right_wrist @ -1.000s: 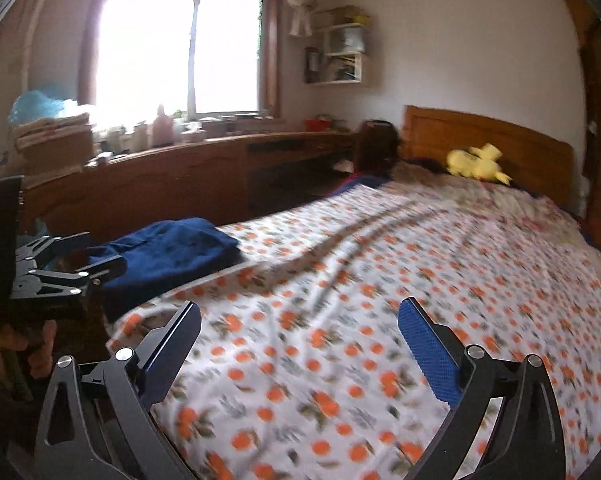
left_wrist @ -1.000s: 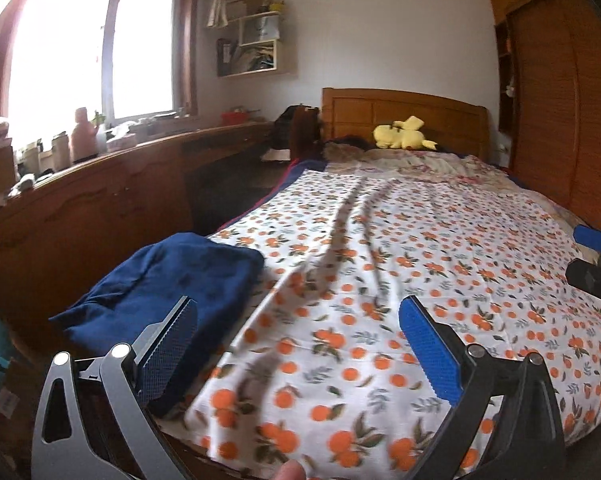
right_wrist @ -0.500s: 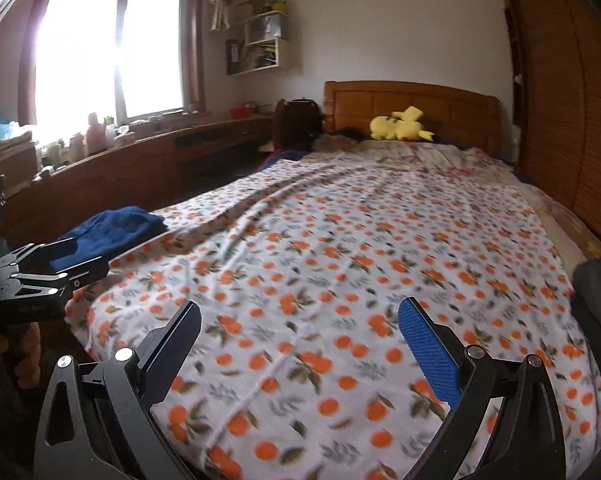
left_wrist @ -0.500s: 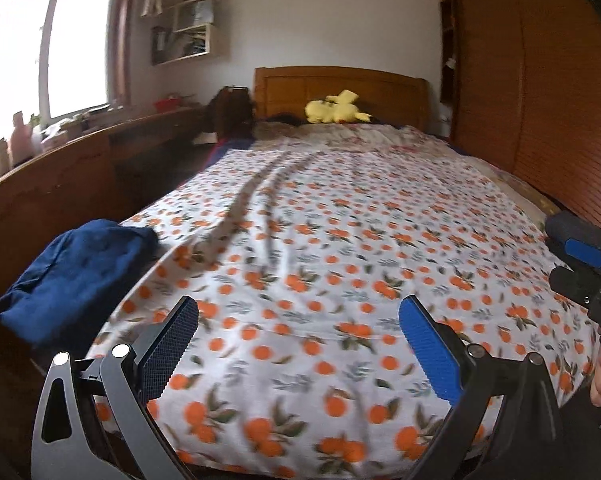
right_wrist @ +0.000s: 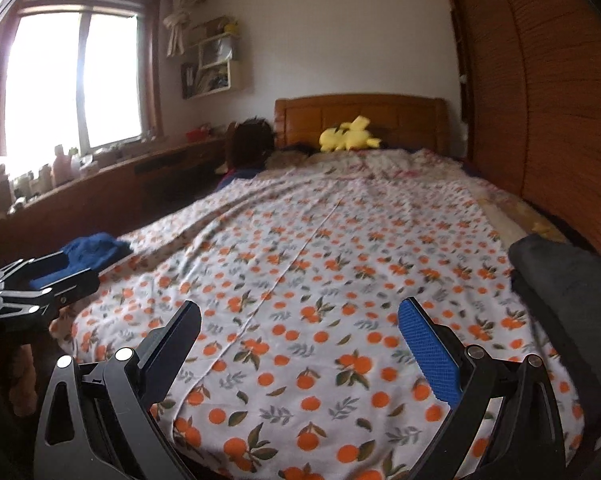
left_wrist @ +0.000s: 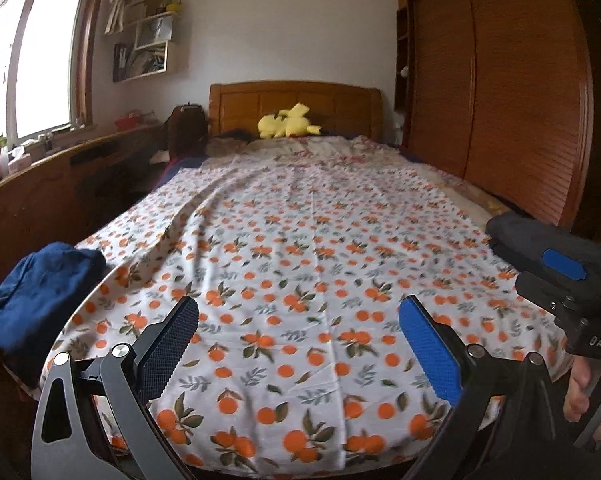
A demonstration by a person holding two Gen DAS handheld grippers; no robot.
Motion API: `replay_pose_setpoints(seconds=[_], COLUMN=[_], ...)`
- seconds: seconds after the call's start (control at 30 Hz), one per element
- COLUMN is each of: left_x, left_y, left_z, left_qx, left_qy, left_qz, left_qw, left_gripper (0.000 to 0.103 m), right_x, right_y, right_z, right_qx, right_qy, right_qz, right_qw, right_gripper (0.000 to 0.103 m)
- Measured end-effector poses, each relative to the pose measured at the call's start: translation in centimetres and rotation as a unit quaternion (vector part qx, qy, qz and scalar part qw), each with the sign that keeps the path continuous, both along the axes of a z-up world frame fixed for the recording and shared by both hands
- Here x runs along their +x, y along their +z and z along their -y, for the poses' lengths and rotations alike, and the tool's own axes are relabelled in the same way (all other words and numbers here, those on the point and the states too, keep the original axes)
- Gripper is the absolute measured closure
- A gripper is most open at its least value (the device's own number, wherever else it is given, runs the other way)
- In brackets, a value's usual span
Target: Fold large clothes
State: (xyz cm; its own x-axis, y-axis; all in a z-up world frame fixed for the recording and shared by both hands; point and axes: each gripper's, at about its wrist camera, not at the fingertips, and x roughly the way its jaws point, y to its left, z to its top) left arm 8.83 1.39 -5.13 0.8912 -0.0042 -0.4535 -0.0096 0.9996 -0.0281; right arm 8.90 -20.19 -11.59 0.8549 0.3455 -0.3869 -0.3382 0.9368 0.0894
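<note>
- Left gripper (left_wrist: 298, 342): jaws spread wide, nothing between them, hovering above the foot end of the bed. One pad reads black, the other blue.
- Right gripper (right_wrist: 299, 344): same state, jaws wide apart and empty, also over the foot end.
- Each gripper shows in the other's camera: right one at the right edge of the left view with fingers (left_wrist: 578, 390) of a hand wrapped on its handle; left one at the left edge of the right view.
- Orange-print sheet (left_wrist: 300, 248) is spread flat over the bed, a crease line running lengthwise down the middle, a few shallow wrinkles toward the left side.
- Dark blue garment (left_wrist: 36, 284) sits crumpled at the near left corner of the bed, partly hanging off the edge, near the left gripper but not touching it.
- Dark grey folded garment (right_wrist: 568, 280) lies at the near right edge of the bed, just beside the right gripper.
- Yellow plush toy (left_wrist: 288, 122) rests at the wooden headboard (left_wrist: 292, 98), well apart from both grippers.
- Window (right_wrist: 72, 80) and a long wooden counter (left_wrist: 60, 164) along the left; wooden wardrobe (left_wrist: 500, 80) on the right.
</note>
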Motion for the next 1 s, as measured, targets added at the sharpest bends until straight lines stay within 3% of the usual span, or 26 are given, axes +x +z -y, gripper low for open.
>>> replay_pose_setpoints(seconds=[0.4, 1.0], left_x=[-3.4, -4.6], left_y=[4.8, 5.5], left_z=[1.3, 1.0], left_qx=[0.008, 0.003], left_qy=[-0.002, -0.005], left_qz=[0.041, 0.049], left_qw=[0.9991, 0.9988], left_gripper=[0.002, 0.002], right_x=[-3.2, -3.3], right_y=[4.1, 4.0], right_z=[1.6, 1.9], right_qx=[0.026, 0.021], right_qy=[-0.030, -0.044], right_qz=[0.050, 0.047], right_qw=[0.998, 0.998], right_gripper=[0.008, 0.008])
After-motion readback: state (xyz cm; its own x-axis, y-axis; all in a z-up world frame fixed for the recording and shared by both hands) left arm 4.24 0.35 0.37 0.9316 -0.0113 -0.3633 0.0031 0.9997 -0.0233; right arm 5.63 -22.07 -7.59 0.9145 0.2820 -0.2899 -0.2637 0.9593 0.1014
